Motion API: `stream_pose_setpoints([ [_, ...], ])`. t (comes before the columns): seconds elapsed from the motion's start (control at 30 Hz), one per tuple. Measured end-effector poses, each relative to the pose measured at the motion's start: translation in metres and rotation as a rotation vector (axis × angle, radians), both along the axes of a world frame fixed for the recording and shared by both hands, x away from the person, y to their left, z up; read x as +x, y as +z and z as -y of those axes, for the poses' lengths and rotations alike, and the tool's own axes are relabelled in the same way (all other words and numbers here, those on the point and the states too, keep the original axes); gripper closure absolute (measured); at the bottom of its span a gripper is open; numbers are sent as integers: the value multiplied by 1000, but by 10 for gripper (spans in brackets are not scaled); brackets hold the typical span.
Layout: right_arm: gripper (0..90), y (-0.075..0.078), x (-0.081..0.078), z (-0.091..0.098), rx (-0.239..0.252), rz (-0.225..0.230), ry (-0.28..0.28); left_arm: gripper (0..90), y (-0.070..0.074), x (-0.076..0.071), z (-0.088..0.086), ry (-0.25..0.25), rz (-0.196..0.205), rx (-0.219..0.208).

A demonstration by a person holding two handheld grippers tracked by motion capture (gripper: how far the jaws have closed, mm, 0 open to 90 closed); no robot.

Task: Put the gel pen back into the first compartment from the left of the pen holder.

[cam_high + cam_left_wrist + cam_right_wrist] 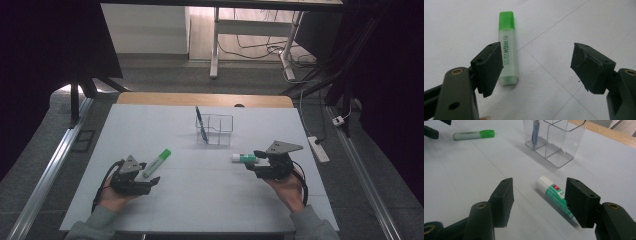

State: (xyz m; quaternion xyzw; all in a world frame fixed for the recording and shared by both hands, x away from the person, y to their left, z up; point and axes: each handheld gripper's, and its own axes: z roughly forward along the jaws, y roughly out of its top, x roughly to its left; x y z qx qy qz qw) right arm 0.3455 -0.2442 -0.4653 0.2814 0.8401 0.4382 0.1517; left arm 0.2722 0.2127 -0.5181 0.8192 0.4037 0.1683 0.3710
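Note:
A green highlighter (pixel 156 162) lies on the white table cover at the left. My left gripper (pixel 154 181) stands open just short of it. In the left gripper view the highlighter (pixel 507 50) lies in front of the left jaw, and nothing is between the jaws of the left gripper (pixel 536 55). On the right lies a white and green glue stick (pixel 244 158). My right gripper (pixel 252 161) is open and points left at it. In the right gripper view the glue stick (pixel 554 193) runs partly behind the right jaw of the right gripper (pixel 539 192), with no pad pressing on it.
A clear compartment holder (pixel 215 129) stands at the middle back of the table with a blue pen (pixel 200 122) upright in it. The table's wooden far edge (pixel 200 98) lies behind. A power strip (pixel 319 149) lies on the floor to the right.

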Motion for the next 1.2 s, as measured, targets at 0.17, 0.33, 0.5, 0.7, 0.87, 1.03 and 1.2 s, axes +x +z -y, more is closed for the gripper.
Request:
stream_pose_setpoints([
  [0.17,390,-5,-5,9,-8,-3,0,256,-1,2,-2,21,-10,0],
  [0.33,387,-9,-10,16,-11,-8,-2,259,2,7,-4,46,-18,-1],
  [0.5,380,-14,-14,22,-40,-7,0,266,9,17,-2,57,-23,-2],
  [0.7,377,-18,-16,34,-44,-18,-16,267,18,28,4,53,-24,11],
  [0.87,376,-18,-16,40,-37,-15,-31,267,22,39,7,50,-37,13],
  [1.03,374,-18,-16,41,-41,-11,-37,266,21,50,10,55,-69,39],
  [1.2,372,-19,-15,40,-48,-20,-35,266,23,59,18,45,-73,80],
])
